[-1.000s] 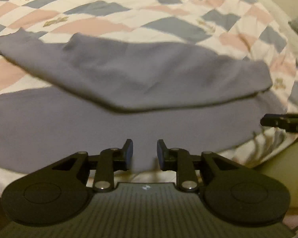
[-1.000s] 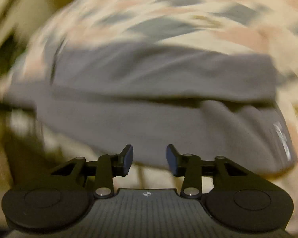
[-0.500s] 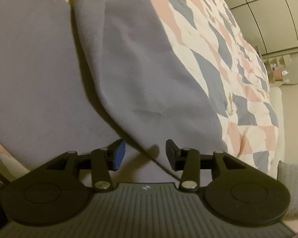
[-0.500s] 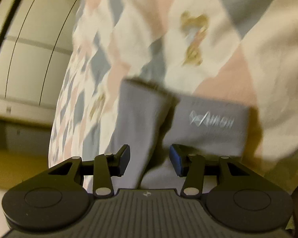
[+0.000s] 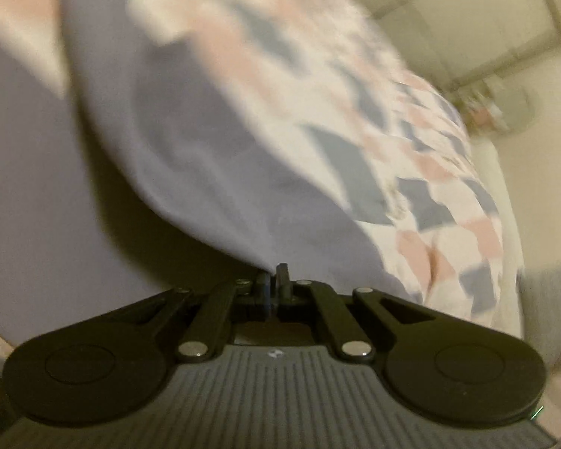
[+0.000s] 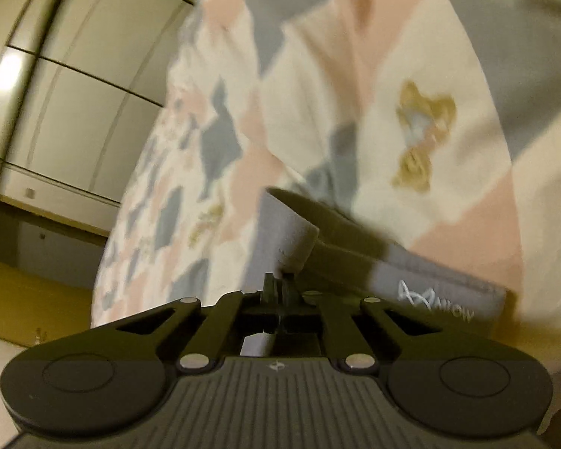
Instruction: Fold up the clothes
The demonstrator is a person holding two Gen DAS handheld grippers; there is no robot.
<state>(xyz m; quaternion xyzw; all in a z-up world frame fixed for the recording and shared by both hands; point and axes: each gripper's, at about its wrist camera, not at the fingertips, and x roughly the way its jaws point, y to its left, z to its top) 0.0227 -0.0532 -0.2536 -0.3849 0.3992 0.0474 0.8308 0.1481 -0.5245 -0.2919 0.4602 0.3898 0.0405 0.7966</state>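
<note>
Grey knit fabric is pinched in both tools: the left tool (image 5: 272,280) has its jaws drawn tight on a fold edge of the grey garment (image 5: 190,157), and the right tool (image 6: 278,284) is likewise clamped on a thick hem of the same garment (image 6: 286,232), next to the end that bears a white printed logo (image 6: 435,301). From the left tool the cloth rises away as a lifted flap over a flatter grey layer beneath it, which casts a dark shadow between the two. Beyond the garment lies the bed, covered by a patchwork quilt (image 6: 422,142) in cream, pink and slate, with pale cabinet doors (image 6: 56,86) farther off past the quilt's edge. By my judgement the step in hand is carrying a held edge across the garment to lay a fold. To do it well, both tools should travel together at even height so the edge stays taut and straight between them, the flap should clear the layer below without dragging it, and the grip should be let go only once the edge lines up squarely with the cloth underneath. Blur in both views hides finer creases.
</note>
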